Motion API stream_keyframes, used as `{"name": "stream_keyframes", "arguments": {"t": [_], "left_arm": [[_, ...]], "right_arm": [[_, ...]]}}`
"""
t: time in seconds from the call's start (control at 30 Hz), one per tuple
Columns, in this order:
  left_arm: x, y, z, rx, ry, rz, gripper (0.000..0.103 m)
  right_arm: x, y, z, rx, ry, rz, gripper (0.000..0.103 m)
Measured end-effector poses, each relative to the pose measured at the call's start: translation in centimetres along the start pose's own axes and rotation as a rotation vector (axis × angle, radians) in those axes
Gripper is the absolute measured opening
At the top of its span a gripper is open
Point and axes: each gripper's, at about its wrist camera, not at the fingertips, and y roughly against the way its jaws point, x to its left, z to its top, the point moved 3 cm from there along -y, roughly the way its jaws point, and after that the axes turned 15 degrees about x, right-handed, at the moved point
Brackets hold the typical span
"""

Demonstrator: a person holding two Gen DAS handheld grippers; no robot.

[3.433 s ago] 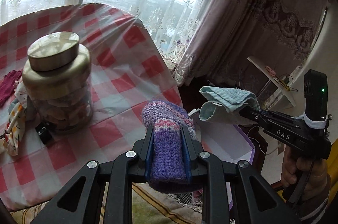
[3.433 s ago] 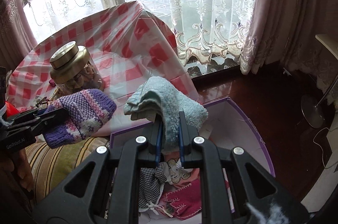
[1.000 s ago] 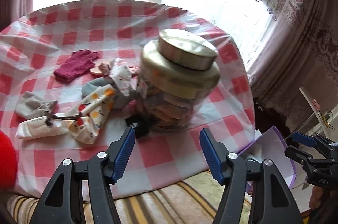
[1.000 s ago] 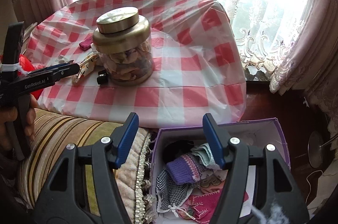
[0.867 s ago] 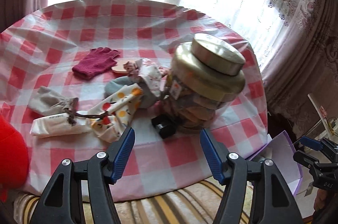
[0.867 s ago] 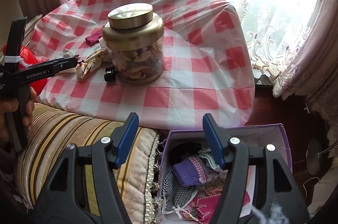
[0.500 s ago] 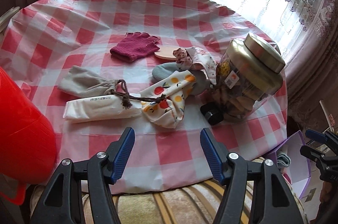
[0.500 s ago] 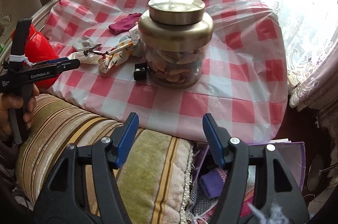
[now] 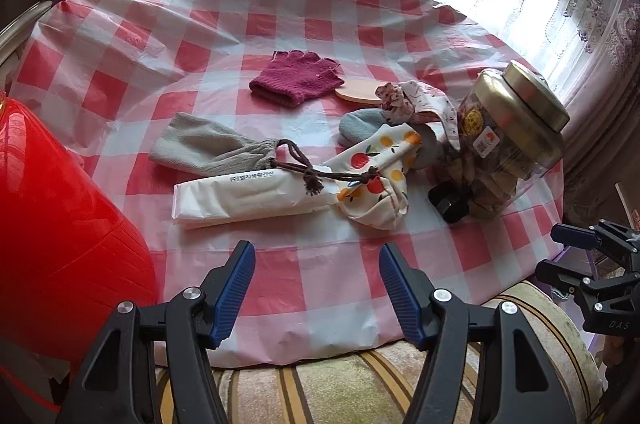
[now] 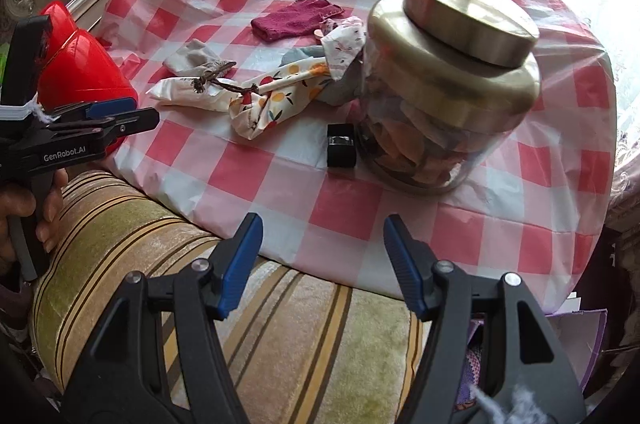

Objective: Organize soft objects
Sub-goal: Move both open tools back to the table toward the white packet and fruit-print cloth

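Hovering above the near edge of the checked tablecloth (image 9: pixel 280 3), the left gripper (image 9: pixel 316 264) has its blue pads spread apart with nothing between them. The right gripper (image 10: pixel 322 236) is likewise spread and empty, positioned over the striped cushion (image 10: pixel 280 324) at the table's front edge.

Soft items lie in a loose group on the cloth:
- a dark pink glove (image 9: pixel 298 79), farthest from the grippers;
- a grey drawstring pouch (image 9: pixel 208 145), its brown cord trailing across a white packet (image 9: pixel 248 195);
- a fruit-print cloth (image 9: pixel 376 179), touching the packet's right end;
- a blue-grey sock (image 9: pixel 360 123) and a small floral cloth (image 9: pixel 420 99), both just beside the jar.

A glass jar (image 10: pixel 448 103) with a gold lid stands to the right of the group, with a small black object (image 10: pixel 341 145) at its base. A red container (image 9: pixel 60 224) sits at the left edge of the table.
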Motion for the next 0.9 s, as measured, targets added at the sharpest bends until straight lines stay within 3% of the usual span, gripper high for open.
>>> {"name": "stream_keyframes", "arguments": {"t": [0.27,0.57,0.73,0.9], "left_arm": [[1.5,-1.4,0.8,0.048,-0.014,0.06,0.065],[1.3,-4.5,3.1,0.093,-0.145,0.261,0.065],[1.9,-6.5,4.3,0.127,-0.171,0.31,0.065],[2.6,-7.4,5.2,0.13,-0.172,0.31,0.08]], "right_arm": [[2.8,-1.2,2.5,0.009,0.048,0.028,0.067],[4.2,-3.0,5.1,0.028,0.036,0.075,0.067],[4.5,-3.7,6.2,0.031,0.027,0.088,0.067],[4.7,-4.6,7.3,0.039,0.023,0.095,0.067]]}}
